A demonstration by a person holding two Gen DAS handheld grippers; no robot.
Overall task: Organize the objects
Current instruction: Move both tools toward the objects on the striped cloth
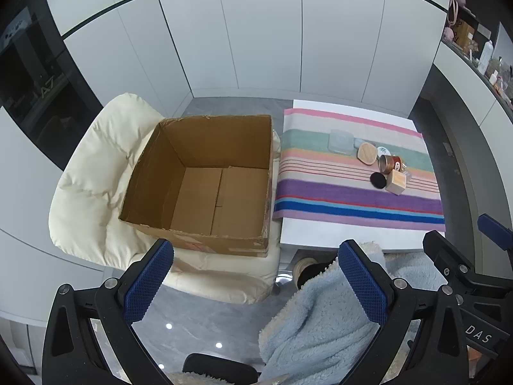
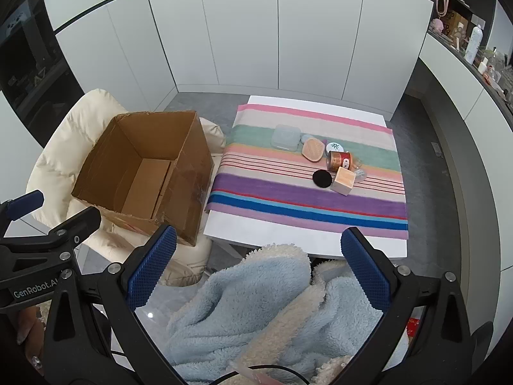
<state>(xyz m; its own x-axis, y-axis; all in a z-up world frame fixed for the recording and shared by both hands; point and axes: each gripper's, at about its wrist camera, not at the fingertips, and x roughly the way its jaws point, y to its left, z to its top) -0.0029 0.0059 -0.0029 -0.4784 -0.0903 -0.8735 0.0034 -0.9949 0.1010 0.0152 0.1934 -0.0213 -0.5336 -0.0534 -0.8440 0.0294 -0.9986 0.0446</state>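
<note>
Currently the small objects sit clustered on the striped cloth (image 2: 307,192) covering the white table (image 2: 256,234): clear square container (image 2: 285,137), tan oval pad (image 2: 313,149), copper tin (image 2: 338,161) on its side, black disc (image 2: 322,179), pale cube (image 2: 343,181). Cardboard box (image 2: 144,173) rests open on the cream chair (image 2: 64,147), left of the table. Left gripper (image 1: 256,288) and right gripper (image 2: 259,272) both spread wide, holding nothing, above a blue fleece (image 2: 256,314).

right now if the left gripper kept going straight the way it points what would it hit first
Probably the open cardboard box on the cream chair, near its front right corner. The left gripper is open and empty, nothing nearer in line. Depth is unclear.
</note>
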